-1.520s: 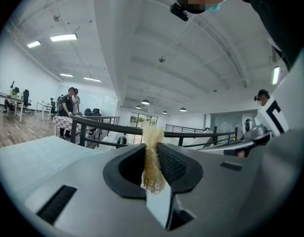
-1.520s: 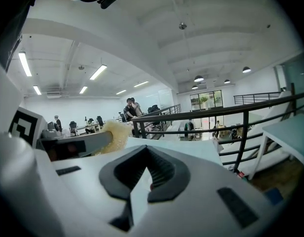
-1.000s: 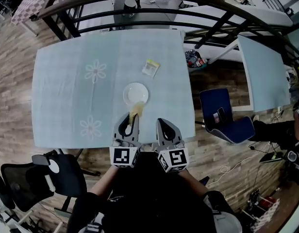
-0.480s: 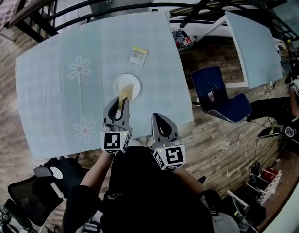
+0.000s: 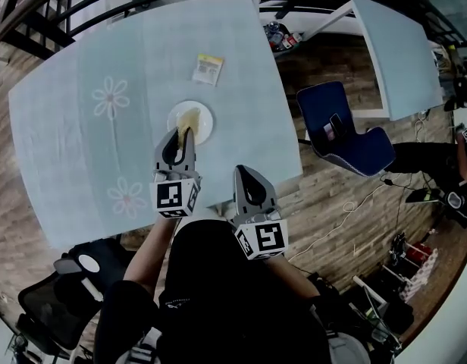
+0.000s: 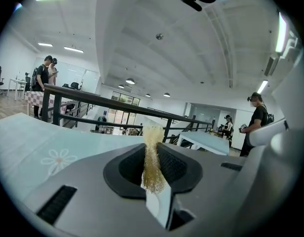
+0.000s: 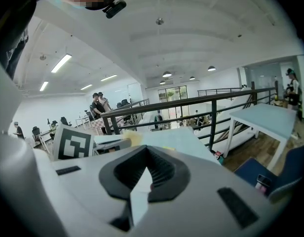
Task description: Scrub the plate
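While the left tongs (image 5: 180, 133) pinch a yellow sponge (image 5: 189, 117) over the plate (image 5: 205, 124), right tongs (image 5: 246, 172) closed, empty.

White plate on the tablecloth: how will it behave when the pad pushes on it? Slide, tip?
Probably slides: the plate looks small, lies loose on the tablecloth, and the right hand-held gripper is off it. Tipping seems unlikely; it looks shallow. The fibrous pad in the left hand-held gripper should flex, softening pushes.
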{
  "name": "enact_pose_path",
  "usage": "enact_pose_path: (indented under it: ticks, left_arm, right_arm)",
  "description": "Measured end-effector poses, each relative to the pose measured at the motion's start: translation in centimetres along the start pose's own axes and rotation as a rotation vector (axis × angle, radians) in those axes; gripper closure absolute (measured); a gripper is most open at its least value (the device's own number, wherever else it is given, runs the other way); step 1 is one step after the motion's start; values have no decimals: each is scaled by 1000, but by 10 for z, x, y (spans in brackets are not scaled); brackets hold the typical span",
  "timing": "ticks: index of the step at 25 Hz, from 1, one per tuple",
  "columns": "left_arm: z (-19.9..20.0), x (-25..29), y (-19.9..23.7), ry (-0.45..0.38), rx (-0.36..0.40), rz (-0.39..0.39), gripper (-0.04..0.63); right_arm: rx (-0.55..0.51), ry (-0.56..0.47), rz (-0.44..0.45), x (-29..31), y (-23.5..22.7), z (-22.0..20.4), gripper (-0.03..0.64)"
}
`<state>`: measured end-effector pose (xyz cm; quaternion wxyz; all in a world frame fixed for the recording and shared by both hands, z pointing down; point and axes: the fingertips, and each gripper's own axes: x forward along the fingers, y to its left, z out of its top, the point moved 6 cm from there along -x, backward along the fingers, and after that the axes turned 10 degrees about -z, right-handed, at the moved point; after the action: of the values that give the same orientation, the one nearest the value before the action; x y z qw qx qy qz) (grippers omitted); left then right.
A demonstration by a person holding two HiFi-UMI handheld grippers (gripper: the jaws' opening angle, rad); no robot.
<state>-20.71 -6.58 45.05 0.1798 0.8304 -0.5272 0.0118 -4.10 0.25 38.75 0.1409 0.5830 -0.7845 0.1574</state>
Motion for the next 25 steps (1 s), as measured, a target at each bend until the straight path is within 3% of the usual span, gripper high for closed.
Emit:
enact_pose_path:
  ticks: [19,25]
  left_arm:
    - [-65,65,38,168,-63,45,525]
    - [-82,85,41,218,-38,29,525]
  right_arm:
    - [30,103,20,38,-9,-21,607]
    - [43,131,7,45,-16,-28,607]
